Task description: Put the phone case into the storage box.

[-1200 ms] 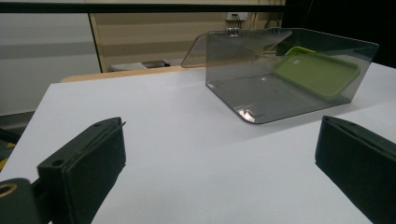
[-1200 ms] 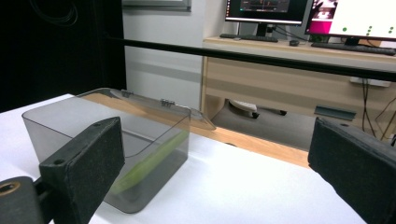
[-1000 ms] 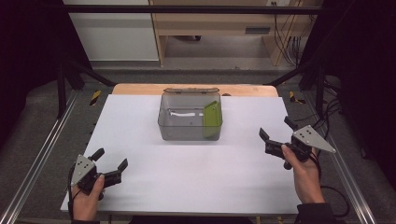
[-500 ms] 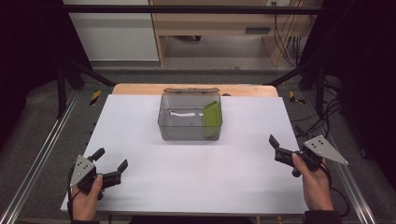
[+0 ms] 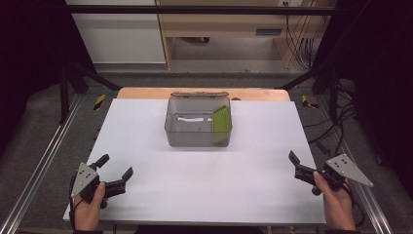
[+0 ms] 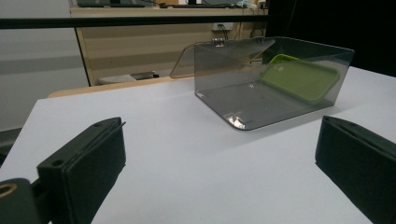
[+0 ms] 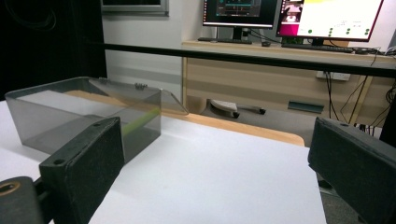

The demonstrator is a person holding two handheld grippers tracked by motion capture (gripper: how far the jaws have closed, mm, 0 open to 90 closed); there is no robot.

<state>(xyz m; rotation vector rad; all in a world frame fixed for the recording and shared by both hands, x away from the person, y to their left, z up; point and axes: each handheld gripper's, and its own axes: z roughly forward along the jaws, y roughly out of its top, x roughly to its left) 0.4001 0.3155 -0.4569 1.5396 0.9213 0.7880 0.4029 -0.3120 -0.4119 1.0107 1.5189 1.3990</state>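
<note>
White tabletop lies bare between my grippers; the clear box holding the green case sits mid-table, far side. Left gripper and right gripper both gape empty, about equally far off.

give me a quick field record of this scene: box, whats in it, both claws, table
box: clear grey box, lid open, at the far middle of the table
contents: green flat case leaning on the box's right wall; a white item on the floor, too small to name
left claw: open, holding nothing, near left corner
right claw: open, holding nothing, near right edge
table: white top, claws apart from the box
</note>
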